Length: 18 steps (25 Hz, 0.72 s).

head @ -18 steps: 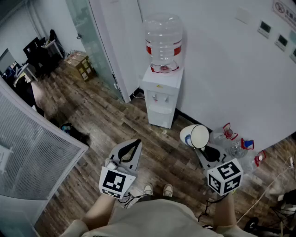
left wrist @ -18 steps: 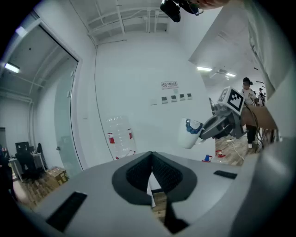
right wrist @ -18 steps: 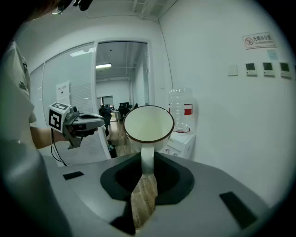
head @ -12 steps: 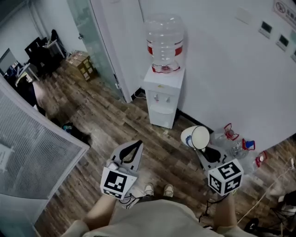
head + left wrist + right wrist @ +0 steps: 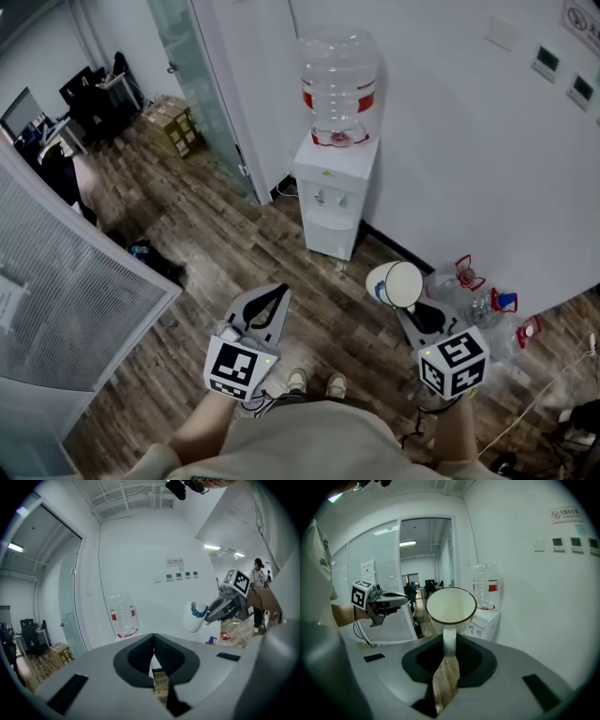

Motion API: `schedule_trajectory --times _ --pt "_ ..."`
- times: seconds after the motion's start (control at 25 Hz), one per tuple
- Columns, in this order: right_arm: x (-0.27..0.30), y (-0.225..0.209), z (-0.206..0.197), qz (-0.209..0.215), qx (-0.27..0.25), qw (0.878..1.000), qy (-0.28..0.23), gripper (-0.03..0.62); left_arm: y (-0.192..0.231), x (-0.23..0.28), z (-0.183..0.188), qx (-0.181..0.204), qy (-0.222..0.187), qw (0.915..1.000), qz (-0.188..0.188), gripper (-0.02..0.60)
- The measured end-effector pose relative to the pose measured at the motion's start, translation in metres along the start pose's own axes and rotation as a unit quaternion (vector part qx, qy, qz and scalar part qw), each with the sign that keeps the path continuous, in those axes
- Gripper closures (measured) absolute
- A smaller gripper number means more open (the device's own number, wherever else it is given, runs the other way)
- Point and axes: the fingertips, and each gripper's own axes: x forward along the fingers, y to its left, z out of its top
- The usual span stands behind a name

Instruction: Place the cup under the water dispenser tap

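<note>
**Cup held short of the dispenser, tap ahead and to the left**

The cup point(image 5: 396, 283) is clamped by its handle point(image 5: 449, 641) in the right tool point(image 5: 412, 307) and carried above the floor point(image 5: 234, 253), its mouth tipped back toward the person. The water dispenser point(image 5: 334, 197) is seen ahead and slightly left, well apart, with its taps point(image 5: 324, 198) facing the cup. The left tool point(image 5: 272, 300) is clenched on nothing.

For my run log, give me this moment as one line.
right gripper: shut on cup handle | cup: empty, short of the water dispenser | left gripper: shut, empty
</note>
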Motion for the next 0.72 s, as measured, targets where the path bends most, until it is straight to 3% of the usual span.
schedule_trajectory --times 0.16,0.72 --pt "0.0 -0.013 -0.002 -0.002 -0.032 0.999 0.005 0.523 -0.005 0.005 0.002 -0.002 0.001 0.9998 0.019 0.575" --pt "0.008 -0.036 0.0 0.033 -0.055 0.998 -0.012 0.523 -0.015 0.012 -0.001 -0.01 0.005 0.9976 0.068 0.575"
